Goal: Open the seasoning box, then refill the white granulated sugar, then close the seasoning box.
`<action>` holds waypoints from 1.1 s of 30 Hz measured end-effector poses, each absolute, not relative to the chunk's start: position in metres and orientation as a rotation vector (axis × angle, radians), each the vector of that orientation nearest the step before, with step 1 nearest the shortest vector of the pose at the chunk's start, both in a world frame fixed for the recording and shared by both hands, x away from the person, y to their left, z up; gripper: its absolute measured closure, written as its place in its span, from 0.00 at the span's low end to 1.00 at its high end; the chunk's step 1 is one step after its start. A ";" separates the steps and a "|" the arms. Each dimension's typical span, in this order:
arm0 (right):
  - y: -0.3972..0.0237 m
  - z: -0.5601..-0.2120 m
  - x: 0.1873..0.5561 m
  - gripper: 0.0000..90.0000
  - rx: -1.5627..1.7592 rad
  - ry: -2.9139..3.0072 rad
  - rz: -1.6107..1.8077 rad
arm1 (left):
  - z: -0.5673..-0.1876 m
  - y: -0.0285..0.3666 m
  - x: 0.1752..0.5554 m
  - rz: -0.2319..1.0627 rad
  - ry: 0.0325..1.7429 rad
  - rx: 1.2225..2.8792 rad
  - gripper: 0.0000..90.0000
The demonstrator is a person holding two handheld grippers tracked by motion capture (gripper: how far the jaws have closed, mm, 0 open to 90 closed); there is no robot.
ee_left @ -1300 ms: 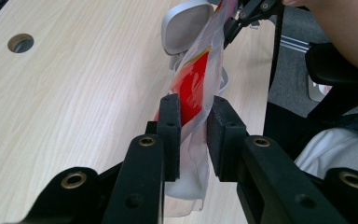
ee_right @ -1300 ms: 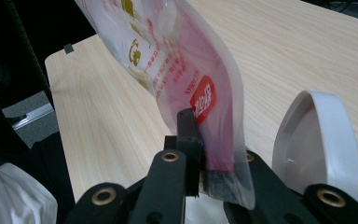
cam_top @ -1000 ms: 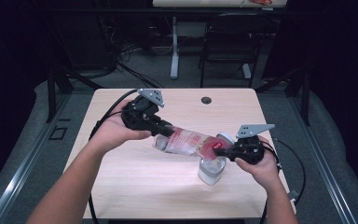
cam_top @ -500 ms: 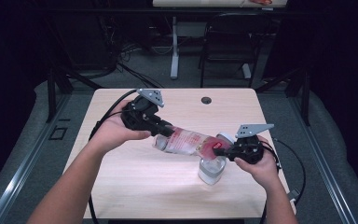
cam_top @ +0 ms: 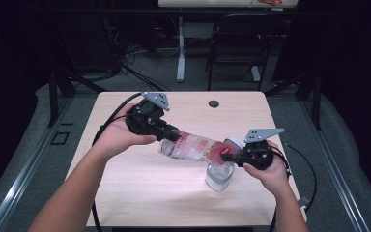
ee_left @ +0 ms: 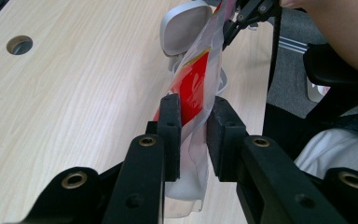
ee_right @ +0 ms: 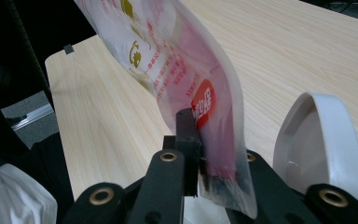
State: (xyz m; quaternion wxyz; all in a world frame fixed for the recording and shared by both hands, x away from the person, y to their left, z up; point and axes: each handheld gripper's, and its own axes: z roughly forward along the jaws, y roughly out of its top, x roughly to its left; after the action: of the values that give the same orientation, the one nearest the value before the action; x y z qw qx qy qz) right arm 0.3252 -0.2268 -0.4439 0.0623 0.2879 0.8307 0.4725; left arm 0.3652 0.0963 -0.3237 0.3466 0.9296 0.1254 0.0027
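Both grippers held one pouch (cam_top: 193, 146) (red and clear) above the cup (cam_top: 219, 176): left gripper (cam_top: 170, 136) clamped one end, right gripper (cam_top: 228, 155) the other.

left tool (cam_top: 173, 136): clamped, level | right tool (cam_top: 231, 155): clamped, level

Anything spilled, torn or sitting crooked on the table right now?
Nothing spilled or torn that I can see. The pouch hangs stretched between the left gripper and right gripper, slanting down over the open container, whose lid stands flipped up.
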 end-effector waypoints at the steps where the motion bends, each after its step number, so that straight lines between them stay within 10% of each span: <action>1: -0.227 -0.444 0.325 0.97 0.870 2.511 1.428 | -0.324 0.096 0.365 0.007 0.325 2.411 0.85; 33: -0.228 -0.446 0.329 0.97 0.880 2.506 1.461 | -0.324 0.095 0.372 -0.013 0.325 2.394 0.86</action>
State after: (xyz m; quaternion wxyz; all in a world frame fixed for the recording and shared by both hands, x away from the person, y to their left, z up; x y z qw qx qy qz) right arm 0.3290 -0.2278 -0.4463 0.0550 0.2897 0.8255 0.4813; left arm 0.3720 0.0950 -0.3240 0.3550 0.9264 0.1257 -0.0051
